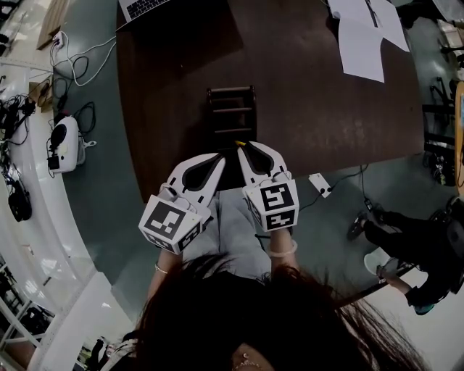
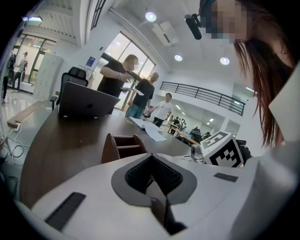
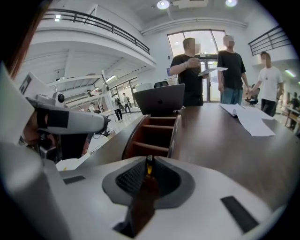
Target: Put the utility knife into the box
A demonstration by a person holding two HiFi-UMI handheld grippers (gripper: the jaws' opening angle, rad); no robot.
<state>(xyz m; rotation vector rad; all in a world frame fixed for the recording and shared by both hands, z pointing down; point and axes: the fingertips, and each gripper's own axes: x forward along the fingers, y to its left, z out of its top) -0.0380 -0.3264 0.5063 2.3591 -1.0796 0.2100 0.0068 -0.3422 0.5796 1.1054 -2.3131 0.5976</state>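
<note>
dark brown table fills the middle of an open office hall, with a white device and loose cables on the floor at far left and a laptop at the table's far edge. moving rightward, the left gripper hangs over the near edge with its jaws pressed together and nothing visible between them. just beyond it stands the box, an open wooden rack with cross dividers forming several compartments. right beside the left one, the right gripper is clamped on the utility knife, short of the box and not yet over it. only a narrow sliver of the knife shows: a small yellow tip with a dark part, standing upright between the ribbed pads, so most of its body is hidden. farther right lie white papers, and a person in dark clothes sits off the table's corner. my judgement is that the pinch is on a thin, smooth handle, so it could pivot or slip out over the table edge. the knife could also catch on a divider or the rim and nudge the light box. the two grippers are close enough to bump each other on the way in.
</note>
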